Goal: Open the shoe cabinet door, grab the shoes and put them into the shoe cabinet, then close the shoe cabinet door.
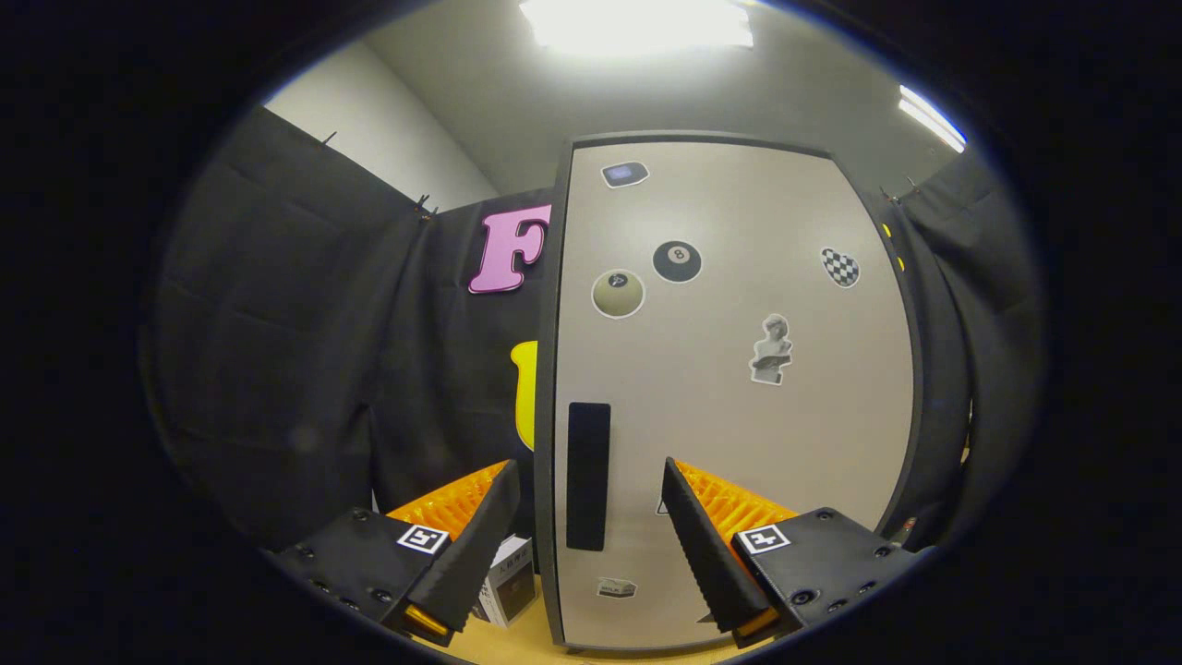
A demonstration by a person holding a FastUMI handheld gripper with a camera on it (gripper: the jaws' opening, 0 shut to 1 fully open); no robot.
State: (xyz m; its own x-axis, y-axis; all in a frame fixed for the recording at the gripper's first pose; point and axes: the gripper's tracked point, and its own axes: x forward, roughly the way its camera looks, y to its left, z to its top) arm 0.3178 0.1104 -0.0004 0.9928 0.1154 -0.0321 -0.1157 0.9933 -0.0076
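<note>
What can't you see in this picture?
- Inside the shoe cabinet: gripper view, hidden behind its shut door.
- Small box beside the cabinet: partly covered by a finger of the open claw.
- Sticker low on the door: too small to make out.

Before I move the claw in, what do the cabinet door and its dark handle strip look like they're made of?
The cabinet door looks like smooth beige laminate or painted board, matte with a faint sheen from the ceiling light; flat stickers lie on it. Its dark frame could be metal or plastic. The handle strip is flat matte black, possibly a plastic recess; I can't tell which. The claw is open, fingers straddling that strip.
</note>
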